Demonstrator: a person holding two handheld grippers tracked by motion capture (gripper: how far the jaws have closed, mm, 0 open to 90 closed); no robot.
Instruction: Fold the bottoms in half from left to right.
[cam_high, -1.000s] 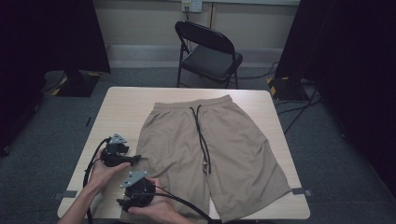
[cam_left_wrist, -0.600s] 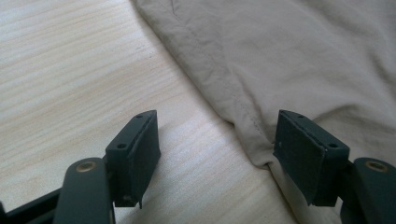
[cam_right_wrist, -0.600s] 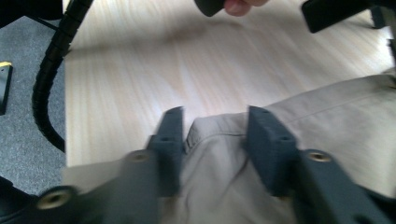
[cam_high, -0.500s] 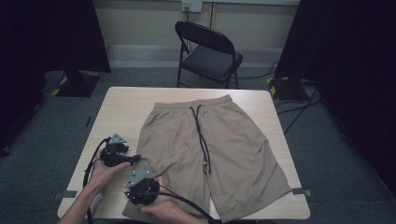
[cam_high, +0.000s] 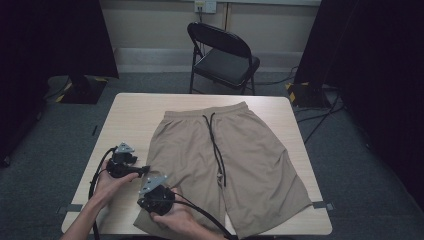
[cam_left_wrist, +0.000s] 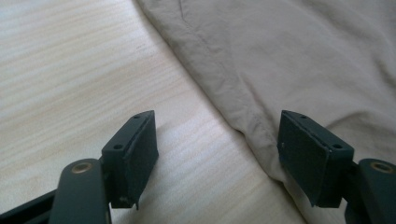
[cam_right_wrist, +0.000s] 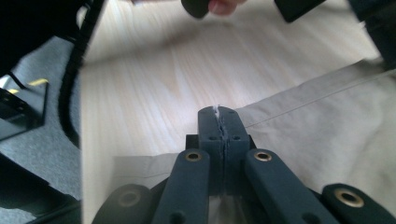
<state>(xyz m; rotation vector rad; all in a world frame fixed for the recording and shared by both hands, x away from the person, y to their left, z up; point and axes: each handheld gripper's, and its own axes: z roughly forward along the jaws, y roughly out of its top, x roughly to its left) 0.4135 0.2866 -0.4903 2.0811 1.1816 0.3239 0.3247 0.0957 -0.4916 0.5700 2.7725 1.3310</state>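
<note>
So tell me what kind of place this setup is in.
Probably a lab or studio set up for recording. A bare wooden table stands on grey carpet between dark curtains, with a folding chair against the wall, cables on the floor, and tan shorts laid flat as the work piece.

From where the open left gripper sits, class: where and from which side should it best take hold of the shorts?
Probably the shorts' side seam, approached from the bare table: the left gripper's open jaws already straddle that flat, raised edge.

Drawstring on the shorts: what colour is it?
Black. The drawstring runs down the front of the tan shorts; the high view shows it best.
</note>
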